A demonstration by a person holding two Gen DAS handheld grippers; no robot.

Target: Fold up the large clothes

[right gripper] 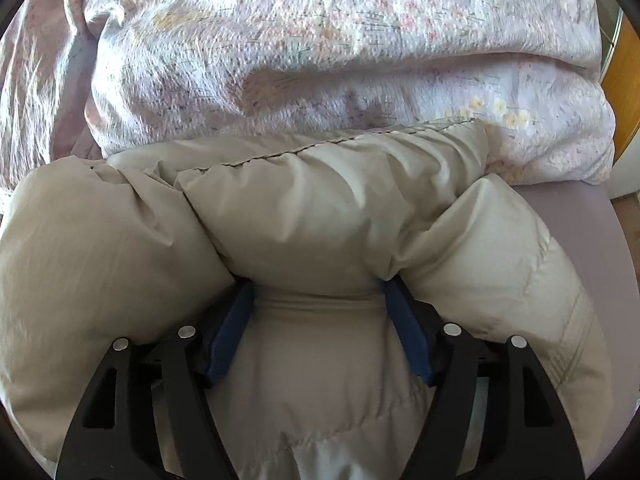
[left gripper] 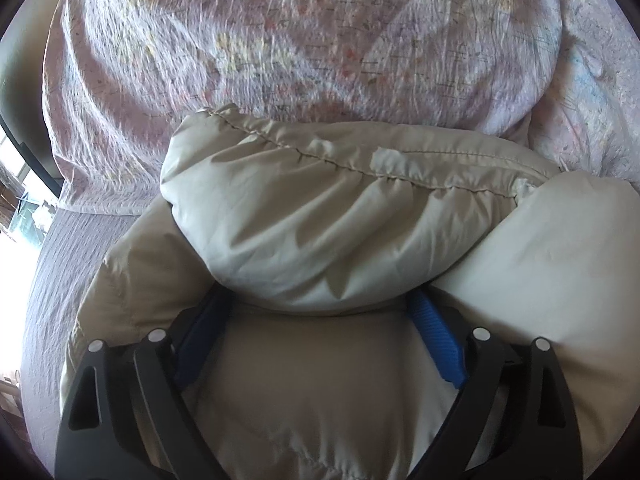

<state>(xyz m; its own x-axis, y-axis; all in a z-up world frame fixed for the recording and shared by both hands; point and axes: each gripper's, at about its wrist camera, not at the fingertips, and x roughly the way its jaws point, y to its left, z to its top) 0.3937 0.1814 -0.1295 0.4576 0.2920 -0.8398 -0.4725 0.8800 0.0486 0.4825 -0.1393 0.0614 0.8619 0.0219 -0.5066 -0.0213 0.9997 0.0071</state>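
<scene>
Left wrist view: a beige puffer jacket (left gripper: 320, 232) is seen lying on a bed, bunched into thick rolls. The left hand-held gripper (left gripper: 320, 308) is lowered onto it, with its blue pads (left gripper: 438, 344) set wide apart and a fat fold of the jacket bulging between them. The tips of both pads are hidden under that fold, so it cannot be told whether they press the cloth (the spread is wide either way). A stitched seam (left gripper: 360, 168) is seen running across the top of the upper roll. Behind the jacket a floral quilt (left gripper: 280, 40) is heaped, touching the jacket's far edge. To the left a strip of mauve sheet (left gripper: 52, 280) is visible beside the jacket.

Right wrist view: the same jacket (right gripper: 320, 208) fills the lower half of the frame. The right hand-held gripper (right gripper: 318, 292) is likewise spread, its dark blue pads (right gripper: 232, 332) flanking a padded roll that swells over their tips; contact at the tips is hidden. The quilt (right gripper: 320, 40) is piled just behind the jacket, against its seam (right gripper: 280, 152). At the right, bare sheet (right gripper: 580, 232) is exposed next to a jacket roll, and a wooden panel (right gripper: 628, 80) is seen at the frame's edge.
</scene>
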